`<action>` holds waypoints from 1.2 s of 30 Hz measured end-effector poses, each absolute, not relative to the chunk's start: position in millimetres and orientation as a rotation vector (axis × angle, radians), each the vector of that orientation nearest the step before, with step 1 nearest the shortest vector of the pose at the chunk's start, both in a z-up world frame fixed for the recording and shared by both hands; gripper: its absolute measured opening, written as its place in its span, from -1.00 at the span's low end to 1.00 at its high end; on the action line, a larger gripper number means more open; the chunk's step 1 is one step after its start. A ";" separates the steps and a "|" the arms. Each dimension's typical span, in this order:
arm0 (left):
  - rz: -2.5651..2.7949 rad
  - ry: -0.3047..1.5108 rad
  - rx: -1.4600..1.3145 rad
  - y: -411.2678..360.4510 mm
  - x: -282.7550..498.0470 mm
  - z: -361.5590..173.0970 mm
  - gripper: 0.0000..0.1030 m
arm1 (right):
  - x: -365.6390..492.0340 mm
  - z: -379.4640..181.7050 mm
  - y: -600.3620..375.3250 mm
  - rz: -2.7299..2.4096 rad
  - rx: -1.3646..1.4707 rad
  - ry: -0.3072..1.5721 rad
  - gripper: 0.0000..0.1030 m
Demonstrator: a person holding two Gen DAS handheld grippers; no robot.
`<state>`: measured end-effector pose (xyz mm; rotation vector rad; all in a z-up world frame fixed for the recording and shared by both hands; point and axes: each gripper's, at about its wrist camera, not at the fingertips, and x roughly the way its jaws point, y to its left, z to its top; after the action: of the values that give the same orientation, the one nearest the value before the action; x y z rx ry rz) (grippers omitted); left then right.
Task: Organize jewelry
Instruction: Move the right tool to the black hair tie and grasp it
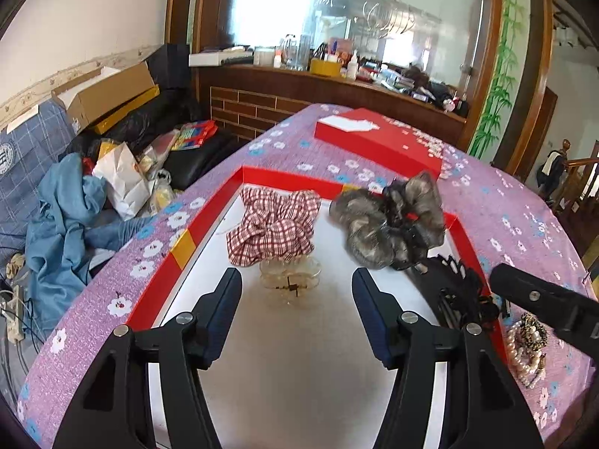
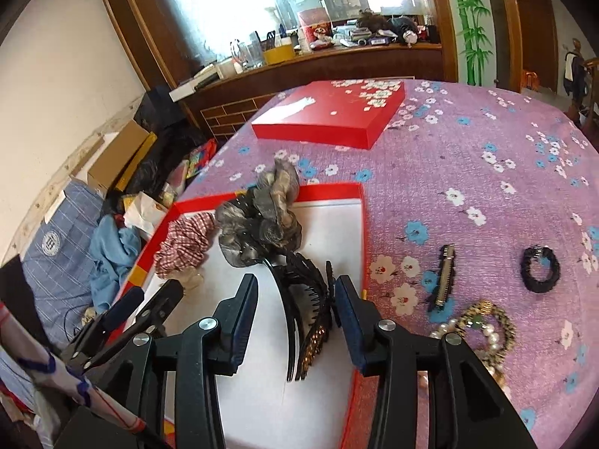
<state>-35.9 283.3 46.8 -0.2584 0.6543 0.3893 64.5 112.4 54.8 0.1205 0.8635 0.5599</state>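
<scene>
A red open box [image 1: 209,220] with a white floor holds a red checked scrunchie [image 1: 273,228], a grey gauze scrunchie [image 1: 389,220], a clear hair claw [image 1: 290,278] and black hair combs [image 1: 464,292]. My left gripper [image 1: 297,280] is open and empty, just short of the clear claw. My right gripper [image 2: 295,292] is open, its fingers either side of the black combs [image 2: 303,299] in the box [image 2: 348,191]. On the cloth to the right lie a black barrette [image 2: 443,275], a black hair tie [image 2: 541,269] and pearl bracelets [image 2: 483,329].
The red lid [image 2: 337,116] with white blossoms lies further back on the purple flowered tablecloth [image 2: 468,172]. A cluttered sofa [image 1: 56,187] stands left of the table. A wooden counter [image 1: 318,89] with bottles runs behind it.
</scene>
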 end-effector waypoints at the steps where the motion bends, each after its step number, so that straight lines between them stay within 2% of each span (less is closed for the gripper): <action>1: 0.389 0.646 -0.253 282.0 -36.7 48.0 0.19 | 62.6 56.7 109.9 0.561 0.123 0.859 -0.03; 7: 0.378 0.612 -0.244 277.1 -39.8 53.6 0.20 | 49.9 66.3 85.4 0.546 0.140 0.843 -0.01; 18: 0.334 0.667 -0.209 248.1 -44.7 67.6 0.20 | 50.4 72.8 -4.1 0.436 0.226 0.827 -0.01; 25: 0.230 0.677 -0.183 200.0 -42.3 86.7 0.20 | 65.1 60.6 -64.3 0.357 0.327 0.860 -0.01; 36: 0.012 0.811 -0.153 122.5 -9.2 76.3 0.20 | 97.6 35.5 -110.2 0.277 0.381 0.974 -0.02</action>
<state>-9.2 122.5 76.3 -0.1531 0.8114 0.0118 97.6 -110.2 35.5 0.3811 0.9744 0.2772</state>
